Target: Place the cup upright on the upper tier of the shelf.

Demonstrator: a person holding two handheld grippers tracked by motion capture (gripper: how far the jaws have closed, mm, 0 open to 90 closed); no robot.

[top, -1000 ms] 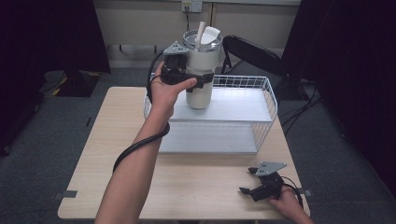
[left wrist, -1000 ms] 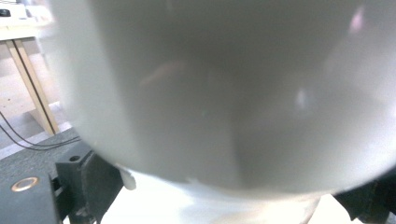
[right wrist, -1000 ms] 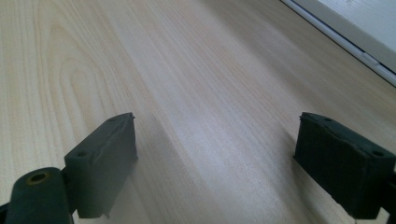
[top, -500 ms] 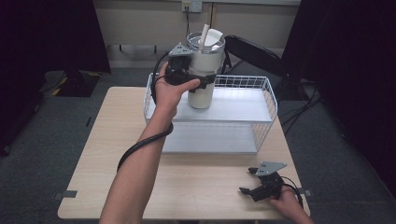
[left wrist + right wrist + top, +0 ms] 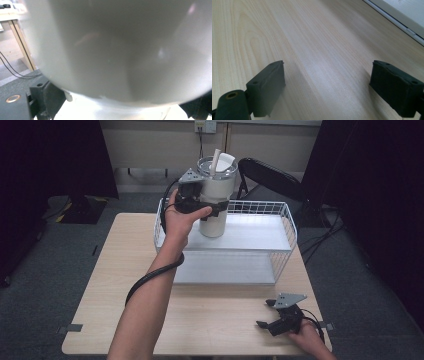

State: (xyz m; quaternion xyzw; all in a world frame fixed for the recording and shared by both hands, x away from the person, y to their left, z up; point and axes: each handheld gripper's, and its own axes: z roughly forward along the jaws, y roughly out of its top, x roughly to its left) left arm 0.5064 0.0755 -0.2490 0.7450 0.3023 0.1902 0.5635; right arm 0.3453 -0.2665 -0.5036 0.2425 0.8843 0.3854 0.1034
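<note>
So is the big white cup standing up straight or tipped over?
Upright. The left gripper clamps the white cup with its lid and straw on top, above the wire basket.

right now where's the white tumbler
In the high view the white tumbler is upright in the left gripper, above the back-left part of the wire basket.

The high view looks forward and down over the table (image 5: 100,285); the right gripper view skims that same tabletop (image 5: 317,37) closely; the left gripper view presses against a white tumbler (image 5: 120,50).
</note>
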